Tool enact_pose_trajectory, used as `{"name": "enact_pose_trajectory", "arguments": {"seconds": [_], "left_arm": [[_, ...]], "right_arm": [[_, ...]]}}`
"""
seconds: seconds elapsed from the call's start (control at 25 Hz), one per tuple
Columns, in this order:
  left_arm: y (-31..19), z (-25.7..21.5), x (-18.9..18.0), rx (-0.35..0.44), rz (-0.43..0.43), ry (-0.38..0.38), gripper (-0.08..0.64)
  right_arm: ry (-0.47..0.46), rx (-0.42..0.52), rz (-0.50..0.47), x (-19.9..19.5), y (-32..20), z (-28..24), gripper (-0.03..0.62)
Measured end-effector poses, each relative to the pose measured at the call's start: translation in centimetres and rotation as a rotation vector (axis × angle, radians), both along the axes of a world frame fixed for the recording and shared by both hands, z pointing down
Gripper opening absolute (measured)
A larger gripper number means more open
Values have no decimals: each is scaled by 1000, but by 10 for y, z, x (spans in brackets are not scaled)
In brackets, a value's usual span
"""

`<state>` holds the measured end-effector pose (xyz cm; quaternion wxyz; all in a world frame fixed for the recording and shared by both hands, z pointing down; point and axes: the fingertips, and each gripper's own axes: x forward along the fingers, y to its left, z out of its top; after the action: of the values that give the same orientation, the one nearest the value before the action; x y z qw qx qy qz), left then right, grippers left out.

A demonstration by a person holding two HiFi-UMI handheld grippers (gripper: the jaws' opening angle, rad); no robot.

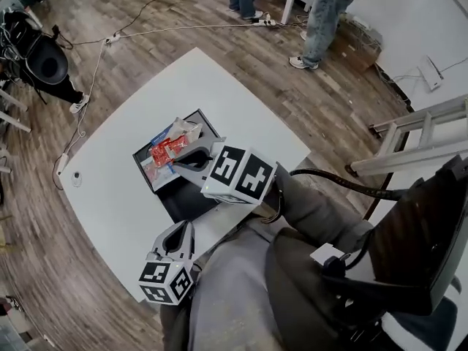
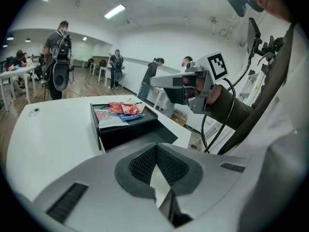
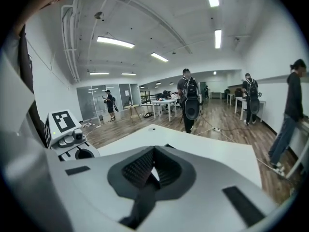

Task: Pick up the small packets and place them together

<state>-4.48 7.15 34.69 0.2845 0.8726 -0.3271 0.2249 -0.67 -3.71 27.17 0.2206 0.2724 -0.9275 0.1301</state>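
Observation:
Several small packets lie heaped in a black tray (image 1: 183,199) on the white table (image 1: 117,145): a red packet (image 1: 162,151), a clear one (image 1: 183,131) and a blue one under them. In the left gripper view, the red packet (image 2: 124,108) tops a blue packet (image 2: 130,117) and a white one (image 2: 108,120). My right gripper (image 1: 191,159) hovers over the tray's near right side, shut and empty, its jaw tips (image 3: 154,151) together. My left gripper (image 1: 175,238) is over the table's front edge, jaws (image 2: 157,148) shut on nothing.
A small white object (image 1: 76,178) lies near the table's left edge. A black chair (image 1: 44,61) stands far left, with cables on the wooden floor. People (image 1: 322,20) stand beyond the table, and a ladder (image 1: 424,137) leans at the right.

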Motion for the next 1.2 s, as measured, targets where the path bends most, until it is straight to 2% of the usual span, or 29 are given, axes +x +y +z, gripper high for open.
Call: {"name": "enact_pose_trajectory", "arguments": {"seconds": [0.16,0.28,0.48,0.64,0.76,0.88,1.04,1.2], "left_arm": [[7,-11,3,65,-21,-4,2],[11,-15,4,180,-79,-28,2],[-6,-48,-6,396,-184,-31,2],[-3,-70,-21,490,-283,-37,2],[12,-78,-25,530,-299,-28,2],[29,-85,-25,541,-296,-1,2],[37,-78,-7,527,-276,21,2],[36,-80,0,548,-285,15,2]], "right_arm": [[-21,20,-13,-4,24,-8,6],[-60,38,-10,-3,50,-2,6],[-226,27,136,0,71,-3,5],[-240,56,152,-2,81,-6,6],[-248,75,172,1,102,-9,6],[-218,108,188,3,124,-17,6],[-193,134,213,16,129,-16,6],[-196,137,197,21,128,-11,6]]}}
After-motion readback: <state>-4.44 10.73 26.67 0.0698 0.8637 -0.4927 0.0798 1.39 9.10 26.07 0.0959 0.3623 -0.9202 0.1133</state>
